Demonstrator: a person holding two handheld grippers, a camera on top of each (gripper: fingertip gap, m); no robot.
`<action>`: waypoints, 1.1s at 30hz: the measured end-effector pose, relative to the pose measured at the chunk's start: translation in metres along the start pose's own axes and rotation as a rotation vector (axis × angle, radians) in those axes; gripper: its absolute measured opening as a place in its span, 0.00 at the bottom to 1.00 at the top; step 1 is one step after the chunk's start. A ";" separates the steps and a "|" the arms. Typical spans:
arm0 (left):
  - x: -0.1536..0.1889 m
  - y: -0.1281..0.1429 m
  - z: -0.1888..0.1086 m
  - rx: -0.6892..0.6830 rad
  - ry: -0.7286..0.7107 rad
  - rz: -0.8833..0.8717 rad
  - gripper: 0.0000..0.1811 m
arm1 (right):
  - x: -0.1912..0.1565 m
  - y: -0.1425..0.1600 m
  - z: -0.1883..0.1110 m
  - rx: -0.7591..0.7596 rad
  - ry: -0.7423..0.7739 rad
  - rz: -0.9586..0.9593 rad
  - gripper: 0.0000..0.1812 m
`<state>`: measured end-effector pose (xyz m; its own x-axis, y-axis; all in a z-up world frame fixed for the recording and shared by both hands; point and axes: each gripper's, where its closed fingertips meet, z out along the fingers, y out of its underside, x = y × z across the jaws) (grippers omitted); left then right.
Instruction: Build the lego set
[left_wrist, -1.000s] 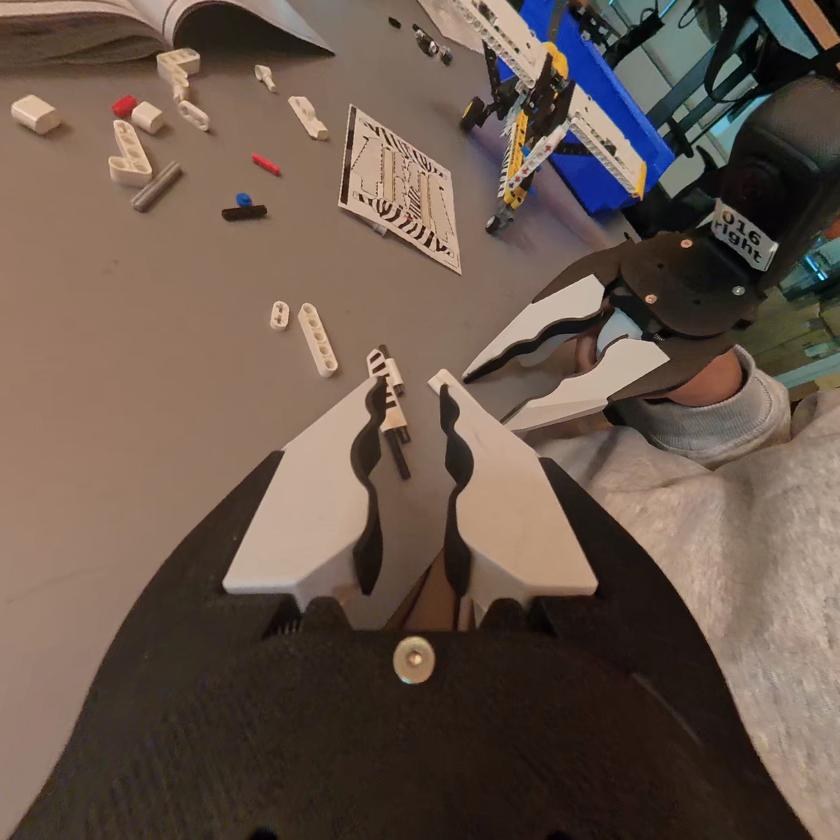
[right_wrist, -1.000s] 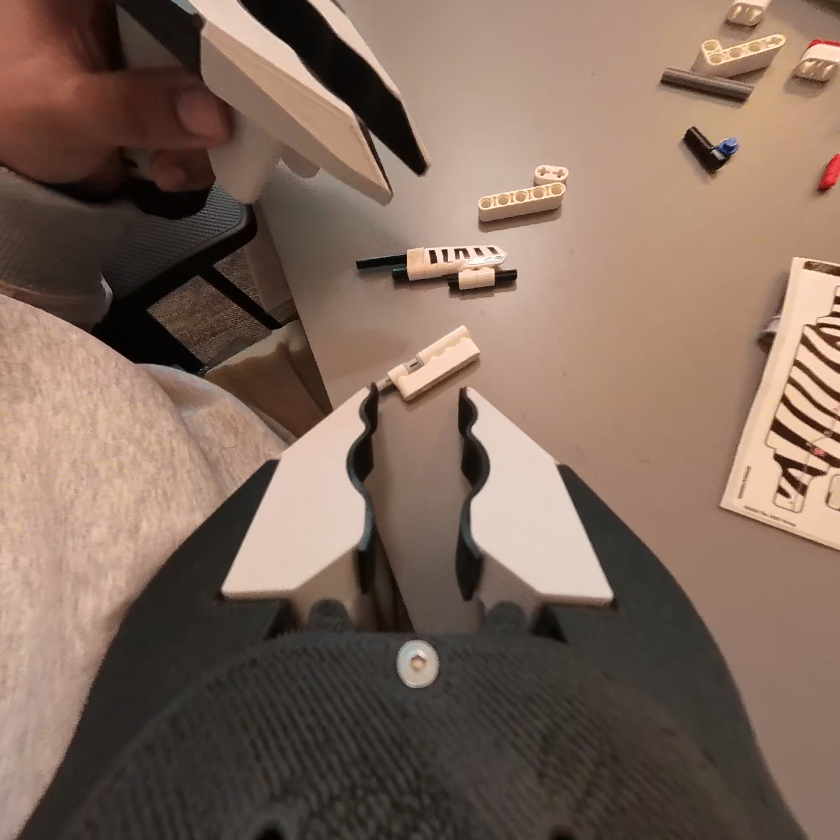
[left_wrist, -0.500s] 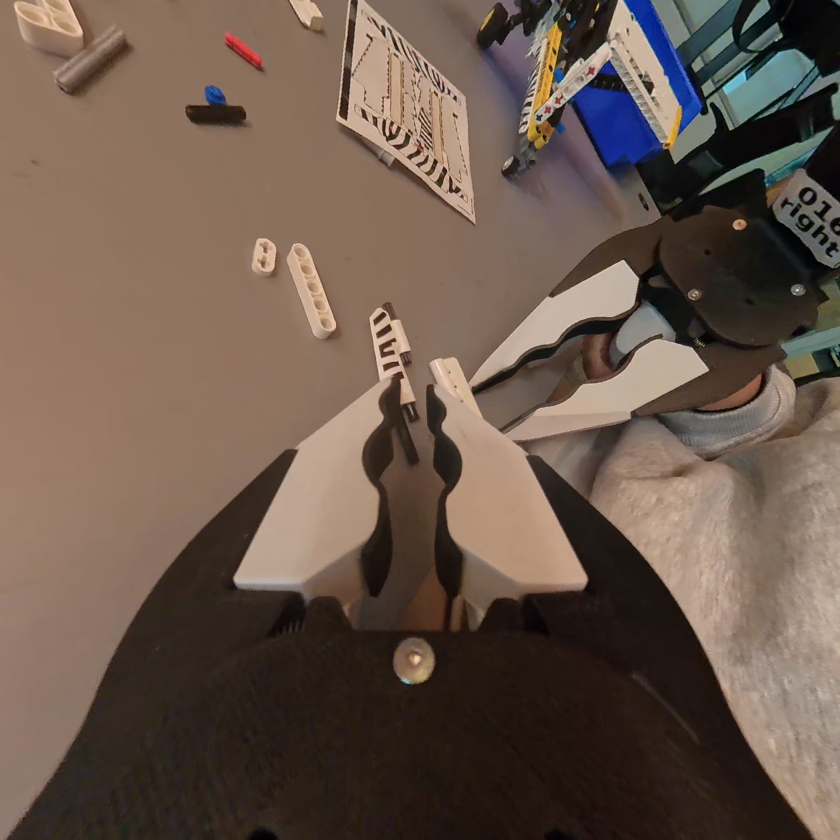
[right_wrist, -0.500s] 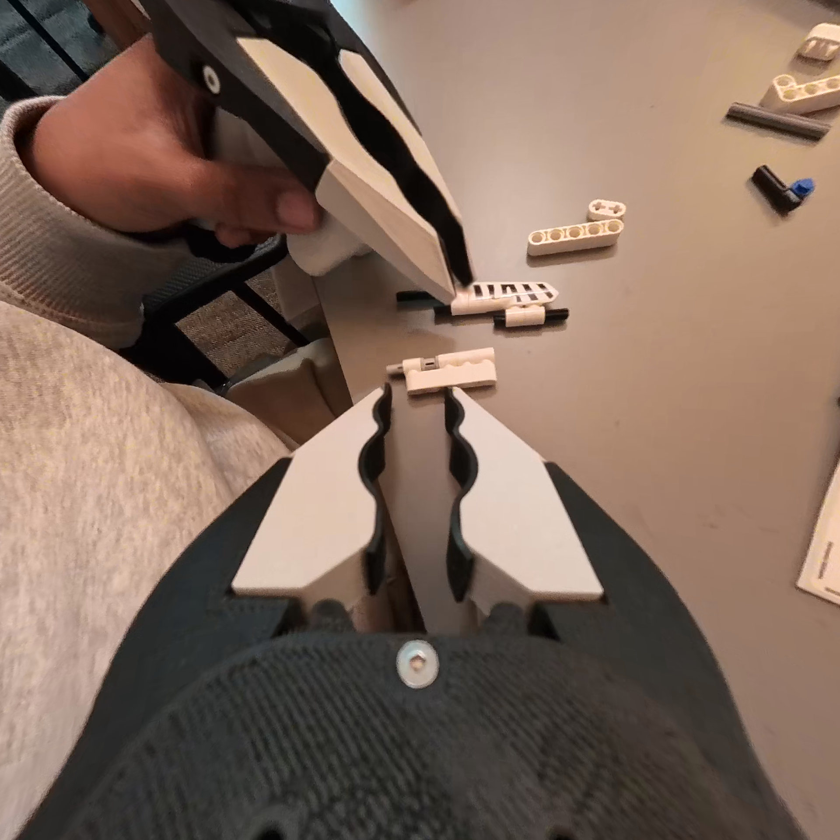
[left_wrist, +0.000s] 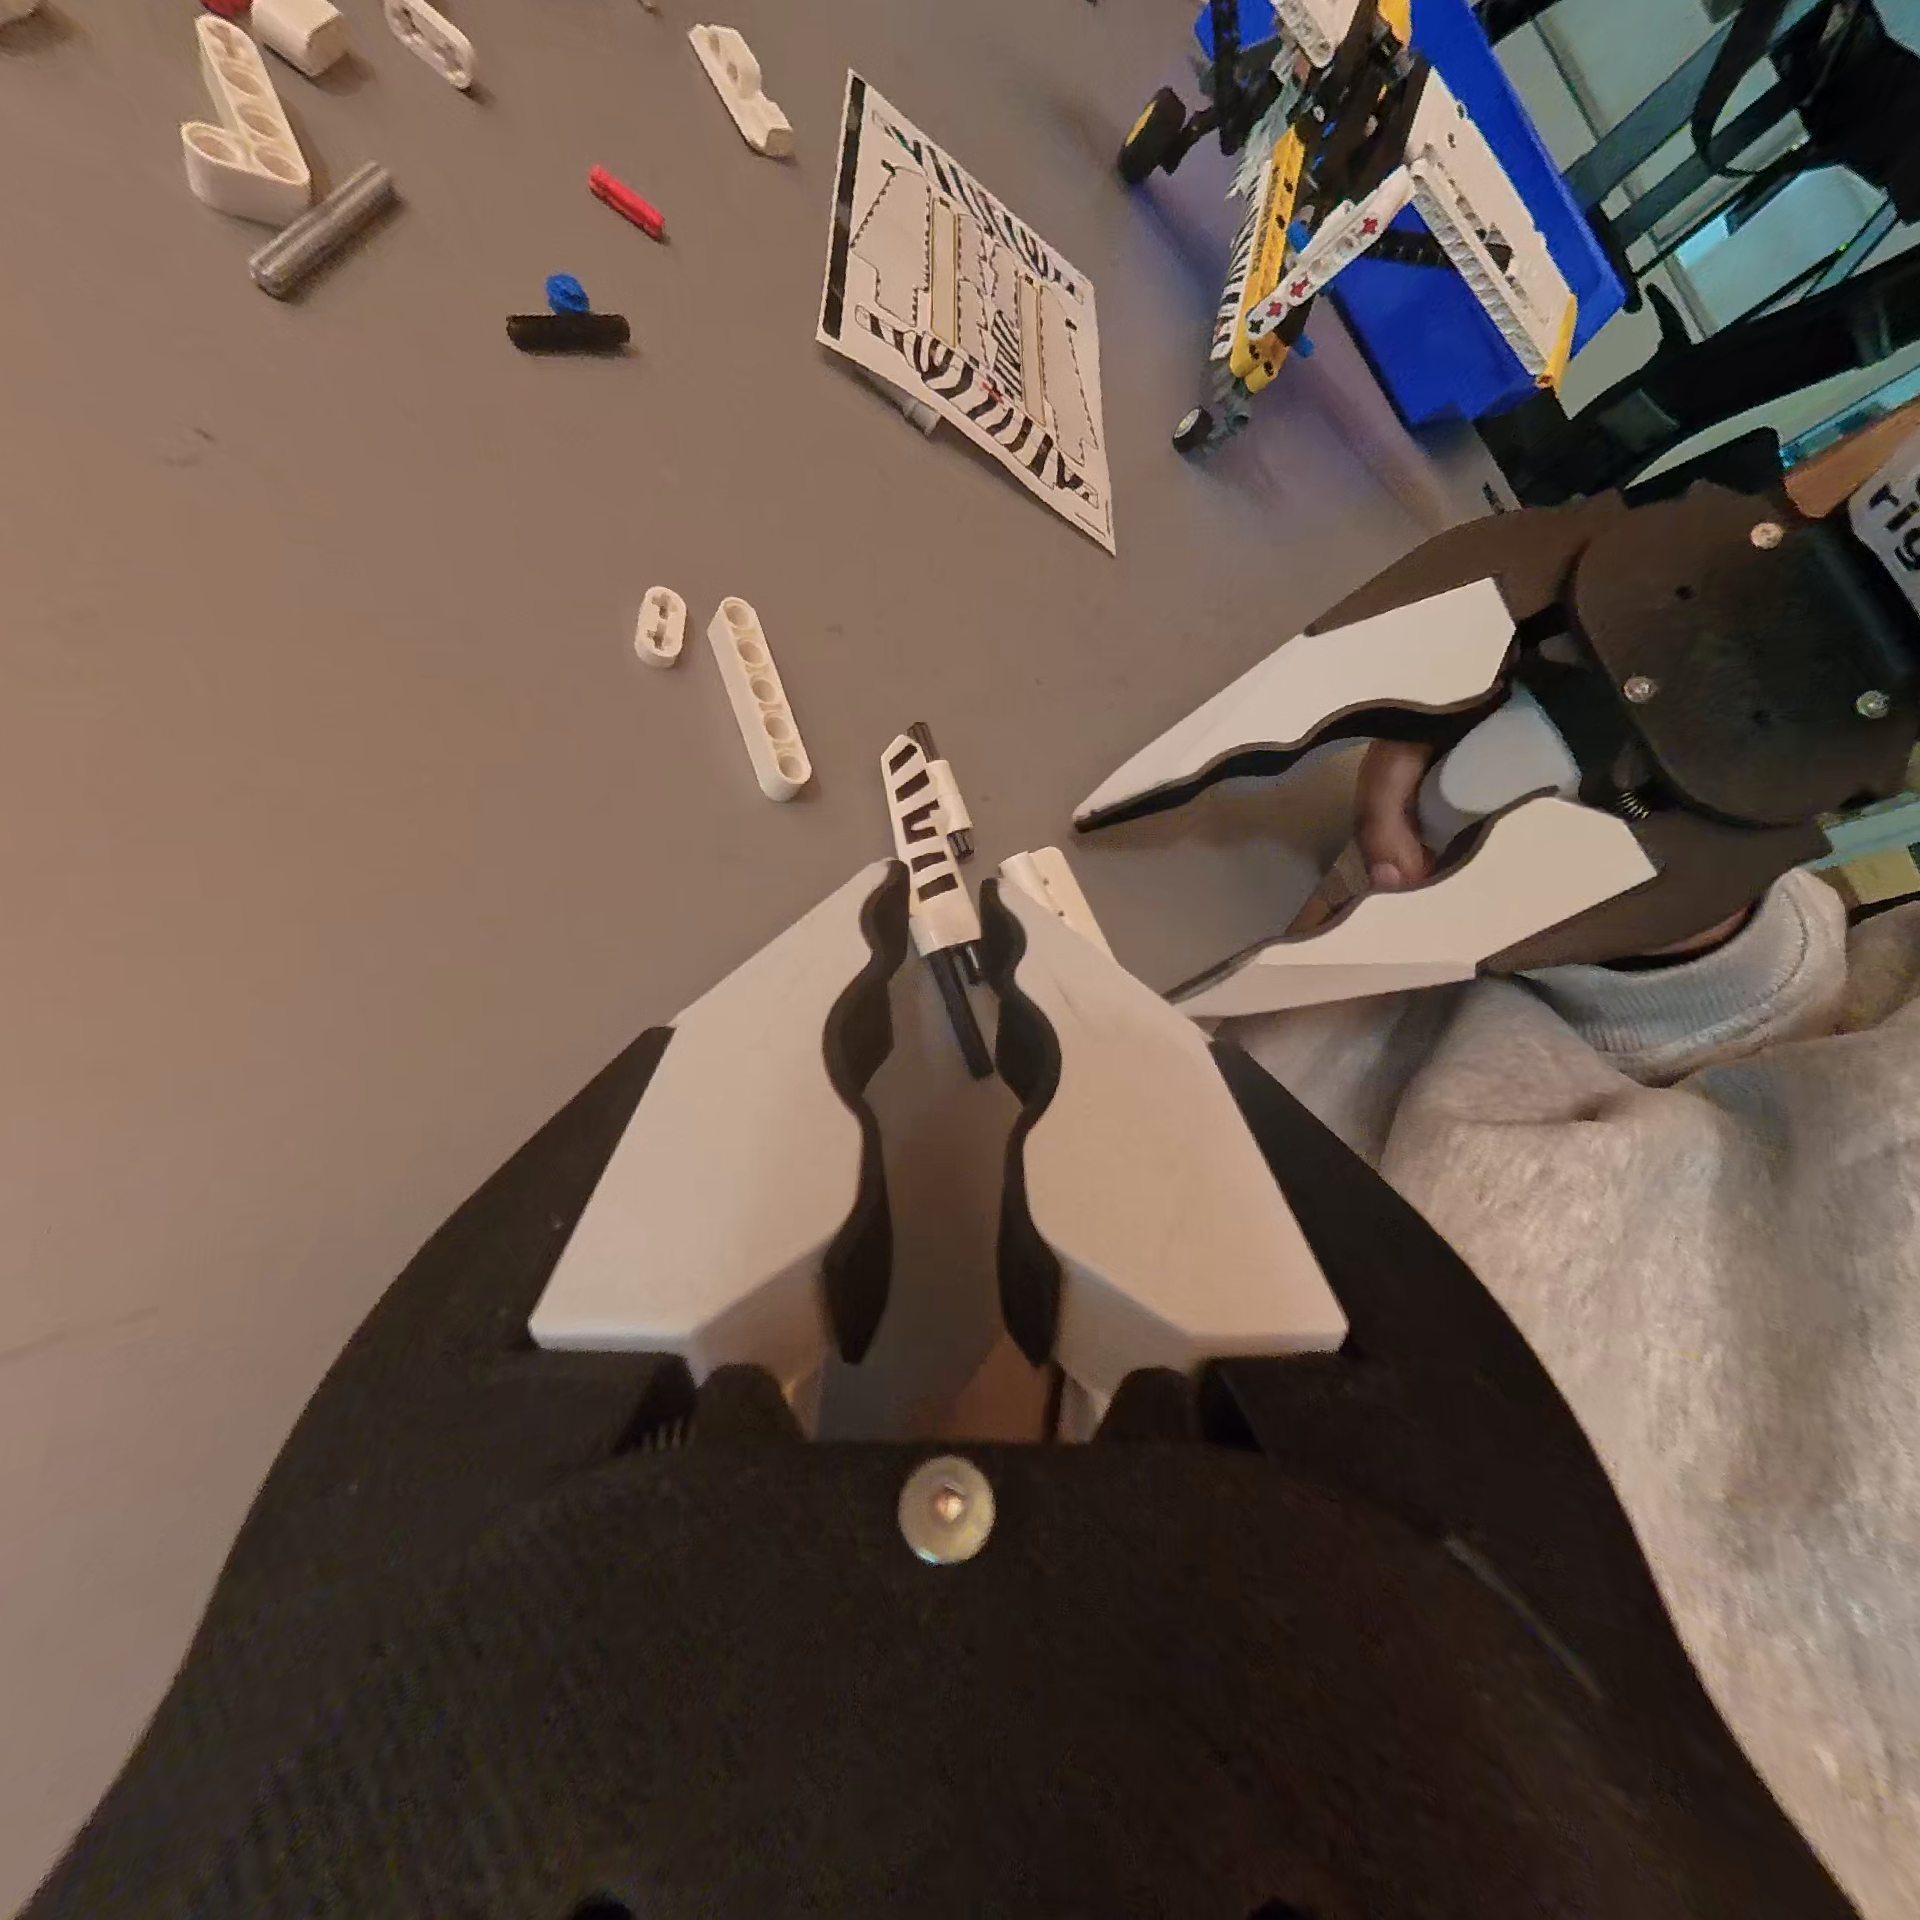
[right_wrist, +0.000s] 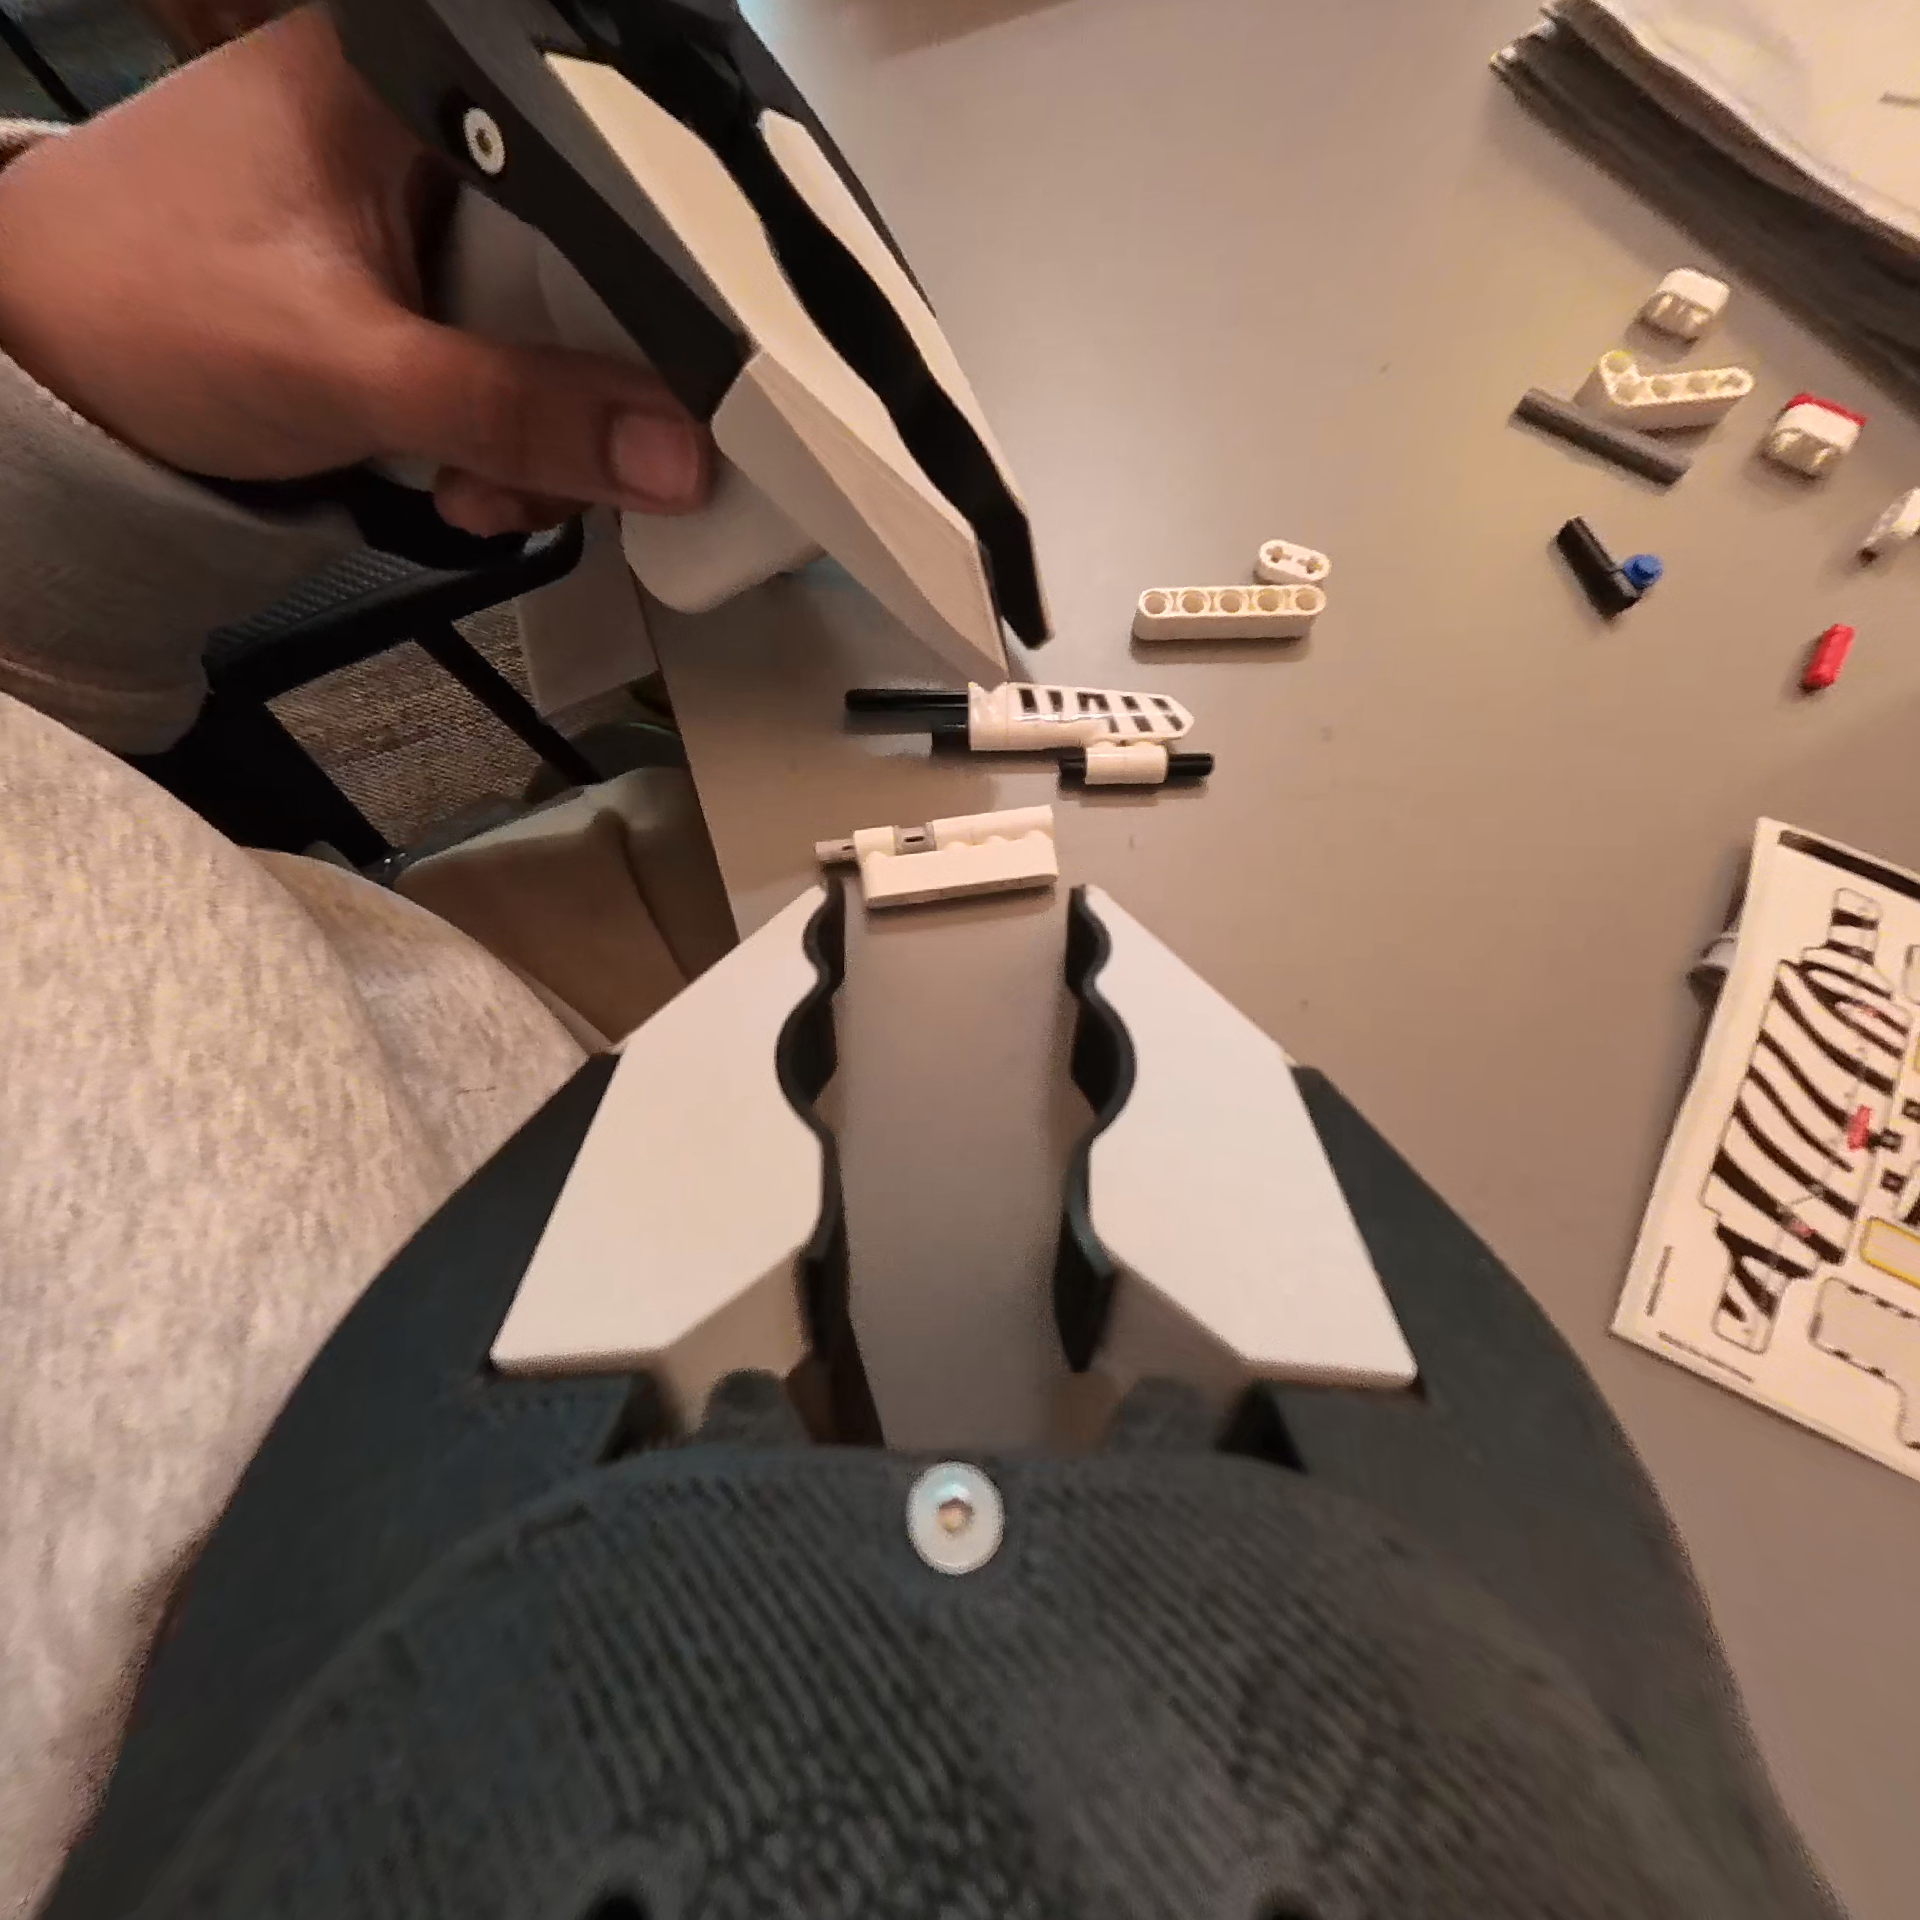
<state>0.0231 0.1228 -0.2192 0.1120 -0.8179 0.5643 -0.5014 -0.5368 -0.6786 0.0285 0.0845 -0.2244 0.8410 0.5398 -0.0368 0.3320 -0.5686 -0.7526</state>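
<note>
Striped piece (left_wrist: 928, 844) lies on the tabletop (left_wrist: 416, 831) near its edge, between the left tongs (left_wrist: 937, 894), narrowly open, not gripping. Right tongs (right_wrist: 945, 899) gape wide behind a white block (right_wrist: 956, 857). Looks like pickup; next, squeeze both.

Left gripper (left_wrist: 938, 894) narrowed from a second ago, fingertips now flanking the zebra-striped piece (left_wrist: 925, 842) near the surface's front edge. Right gripper (right_wrist: 948, 894) spread wider, brought up just behind the white ribbed piece (right_wrist: 956, 854) at that edge.
</note>
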 end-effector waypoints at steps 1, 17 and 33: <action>0.000 0.000 0.000 0.001 0.000 0.000 0.07 | 0.000 0.000 0.001 -0.003 0.003 -0.021 0.24; 0.002 0.002 0.002 -0.008 0.019 -0.007 0.03 | -0.001 -0.009 0.019 -0.015 0.014 -0.163 0.21; 0.002 0.002 0.002 -0.007 0.021 -0.007 0.02 | 0.009 -0.011 0.017 0.001 0.049 -0.169 0.38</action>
<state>0.0239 0.1200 -0.2202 0.0974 -0.8094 0.5792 -0.5067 -0.5412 -0.6711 0.0256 0.1063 -0.2273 0.7932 0.5965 0.1227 0.4702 -0.4718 -0.7459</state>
